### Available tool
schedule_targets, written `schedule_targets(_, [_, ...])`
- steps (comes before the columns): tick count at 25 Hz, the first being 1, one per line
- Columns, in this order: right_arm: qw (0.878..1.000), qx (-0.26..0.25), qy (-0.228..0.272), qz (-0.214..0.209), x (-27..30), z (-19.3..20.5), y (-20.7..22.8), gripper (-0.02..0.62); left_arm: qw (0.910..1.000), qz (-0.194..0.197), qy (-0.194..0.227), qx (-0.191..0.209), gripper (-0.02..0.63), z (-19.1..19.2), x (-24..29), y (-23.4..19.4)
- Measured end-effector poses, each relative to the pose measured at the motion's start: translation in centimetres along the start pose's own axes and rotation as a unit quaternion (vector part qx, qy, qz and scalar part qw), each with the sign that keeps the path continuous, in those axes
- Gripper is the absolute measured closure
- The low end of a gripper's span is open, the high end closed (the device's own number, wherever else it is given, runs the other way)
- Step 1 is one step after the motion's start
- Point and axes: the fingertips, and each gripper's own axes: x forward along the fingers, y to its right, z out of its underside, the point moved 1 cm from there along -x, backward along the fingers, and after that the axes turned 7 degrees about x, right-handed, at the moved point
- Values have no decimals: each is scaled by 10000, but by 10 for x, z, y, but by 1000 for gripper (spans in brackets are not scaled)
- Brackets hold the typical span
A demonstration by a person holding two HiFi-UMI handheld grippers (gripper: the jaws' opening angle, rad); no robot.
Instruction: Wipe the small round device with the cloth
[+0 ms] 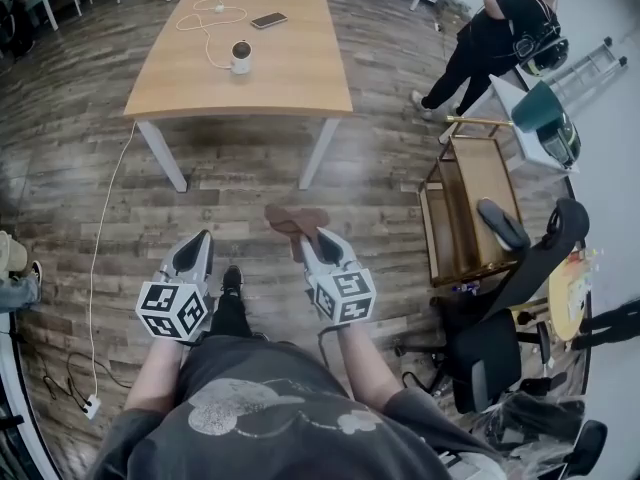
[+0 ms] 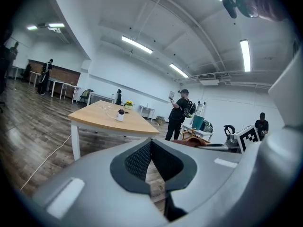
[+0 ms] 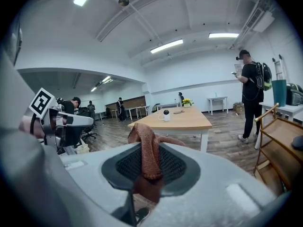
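Right gripper point(image 3: 149, 168): jaws clamped on a rust-brown knitted cloth point(image 3: 144, 145), soft and limp, its loose end flopping past the tips; left gripper point(image 2: 152, 168): jaws together, nothing held. Well ahead of both, the small round white device point(image 1: 241, 56) stands on the light wooden table point(image 1: 295, 73); judged light and tippable, best steadied low on its body. A white cable point(image 1: 207, 20) and dark phone point(image 1: 268, 20) lie just beyond it; nothing blocks the approach.
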Motion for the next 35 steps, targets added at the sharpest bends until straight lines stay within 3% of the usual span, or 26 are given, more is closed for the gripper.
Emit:
schedule_targets(14, [9992,179,-166,314,68,-32,23,520,9995,238,-87,-189,588,-32,81,-49])
schedule_targets(27, [9990,161,-58,421,196,-95,20,520,9989,388,-92,-251,588,-73,160,-147])
schedule_targets(35, [9984,210,-110,520,240,-101,17,520,9982,563,-52,-182,588,-89,190,-178])
